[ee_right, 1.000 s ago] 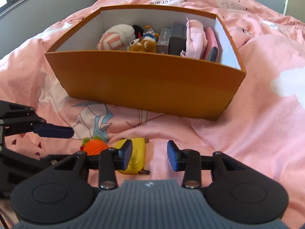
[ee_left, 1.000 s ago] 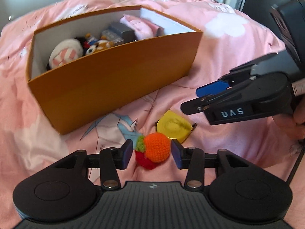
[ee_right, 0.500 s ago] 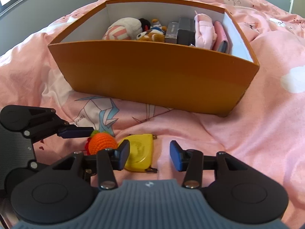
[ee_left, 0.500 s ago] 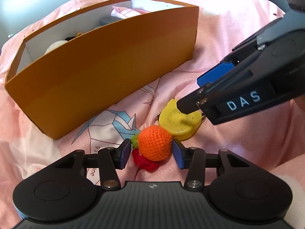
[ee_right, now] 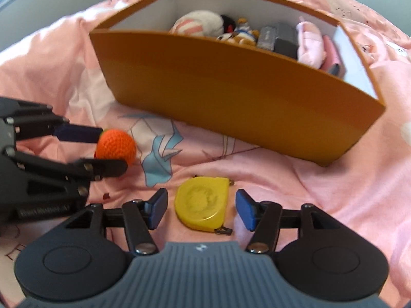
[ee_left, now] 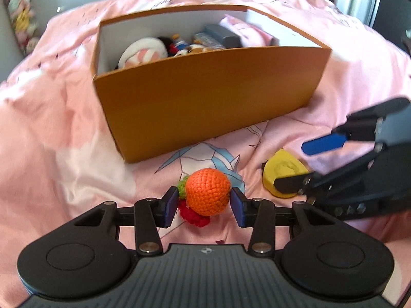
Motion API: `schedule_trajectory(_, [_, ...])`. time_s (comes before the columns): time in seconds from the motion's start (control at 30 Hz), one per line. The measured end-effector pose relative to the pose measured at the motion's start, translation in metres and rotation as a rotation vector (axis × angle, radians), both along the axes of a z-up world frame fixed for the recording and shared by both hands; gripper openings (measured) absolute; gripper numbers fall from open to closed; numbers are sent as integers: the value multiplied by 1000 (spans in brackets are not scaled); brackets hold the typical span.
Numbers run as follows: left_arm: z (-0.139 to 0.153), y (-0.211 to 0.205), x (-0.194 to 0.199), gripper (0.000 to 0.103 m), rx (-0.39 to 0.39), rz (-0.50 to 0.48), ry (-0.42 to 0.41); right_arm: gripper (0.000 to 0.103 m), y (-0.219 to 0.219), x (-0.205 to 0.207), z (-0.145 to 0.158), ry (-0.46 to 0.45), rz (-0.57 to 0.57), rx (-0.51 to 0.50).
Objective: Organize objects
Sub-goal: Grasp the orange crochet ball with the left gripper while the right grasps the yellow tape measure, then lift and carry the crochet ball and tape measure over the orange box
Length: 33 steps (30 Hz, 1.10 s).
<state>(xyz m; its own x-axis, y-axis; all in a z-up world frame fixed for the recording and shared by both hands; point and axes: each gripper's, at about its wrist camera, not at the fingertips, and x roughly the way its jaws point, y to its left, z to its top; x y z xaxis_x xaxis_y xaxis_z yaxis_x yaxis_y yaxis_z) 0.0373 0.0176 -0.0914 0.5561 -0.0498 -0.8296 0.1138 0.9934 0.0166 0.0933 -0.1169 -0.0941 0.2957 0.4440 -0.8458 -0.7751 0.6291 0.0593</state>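
Here the crocheted orange [ee_left: 207, 194] sits between closing left jaws, the yellow tape measure [ee_right: 201, 209] between opening right jaws.

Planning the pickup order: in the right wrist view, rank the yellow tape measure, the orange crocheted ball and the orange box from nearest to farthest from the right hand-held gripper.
1. Yellow tape measure, between its opening jaws, untouched.
2. Orange crocheted ball, farther out on the left.
3. Orange box, behind both.
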Motion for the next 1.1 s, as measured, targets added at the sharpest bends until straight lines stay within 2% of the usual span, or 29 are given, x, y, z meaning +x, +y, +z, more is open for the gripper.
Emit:
schedule_trajectory(0.23, [3,2,0,50,-7,-2,-13,59,6,4,-12,48,-6,-15])
schedule_trajectory(0.37, [5,2,1,50,-17,-2,-18,53,6,7,-18,58,-20,-31])
schedule_trajectory(0.53, [14,5,2,50,-48,8,-16,52,4,5,-12,45,-19,-16])
schedule_trajectory(0.63, [29,9,3,50,-86,5,-22,52,-2,2,6,9,-3,18])
schedule_trajectory(0.77, [65,16,6,50,-128,-16,-71,52,-11,6,44,-20,25,110])
schedule_trajectory(0.93, [111,21,31,50,-49,-131,-122,52,-13,34,93,-25,54,240])
schedule_trajectory(1.1, [132,24,76,50,74,-231,-88,52,16,76,120,43,87,340])
